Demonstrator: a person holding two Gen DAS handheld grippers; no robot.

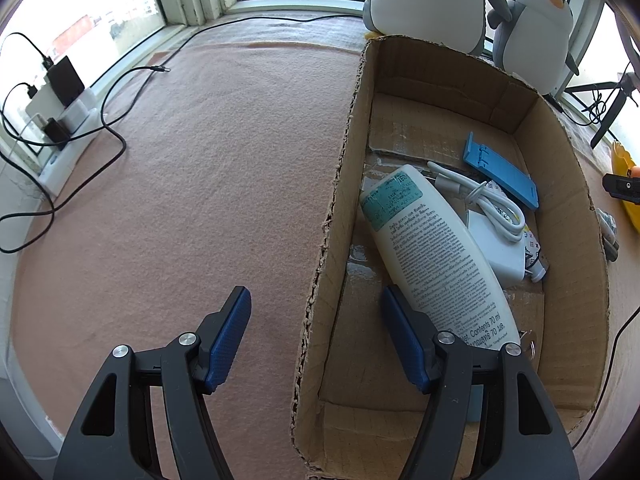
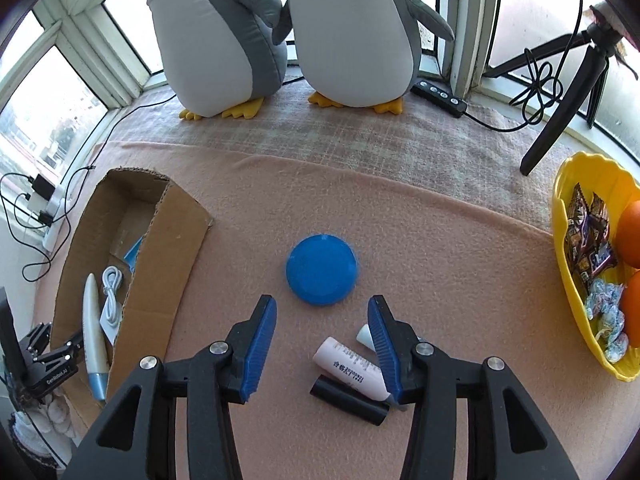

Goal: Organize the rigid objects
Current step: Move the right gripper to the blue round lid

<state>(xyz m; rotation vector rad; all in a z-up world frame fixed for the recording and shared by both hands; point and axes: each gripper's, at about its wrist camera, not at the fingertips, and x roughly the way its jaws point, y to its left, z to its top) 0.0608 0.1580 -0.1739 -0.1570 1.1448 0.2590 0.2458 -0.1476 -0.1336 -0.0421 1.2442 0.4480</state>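
A cardboard box (image 1: pixel 344 184) lies on the pink blanket; it also shows in the right wrist view (image 2: pixel 160 264). Inside lie a white lotion bottle (image 1: pixel 432 248), a white charger with coiled cable (image 1: pixel 496 216) and a blue phone stand (image 1: pixel 500 168). My left gripper (image 1: pixel 316 304) is open and empty, straddling the box's left wall, its right finger beside the bottle. My right gripper (image 2: pixel 322 308) is open and empty, just short of a blue disc (image 2: pixel 322 274). A pink tube (image 2: pixel 352 368) and a black cylinder (image 2: pixel 348 398) lie between its fingers, near the right one.
Two plush penguins (image 2: pixel 280 36) stand at the window. A yellow bowl (image 2: pixel 576 300) of snacks and oranges sits right. A black tripod (image 2: pixel 560 100) and power strip (image 2: pixel 440 96) are at back right. Cables and chargers (image 1: pixel 60 112) lie at left.
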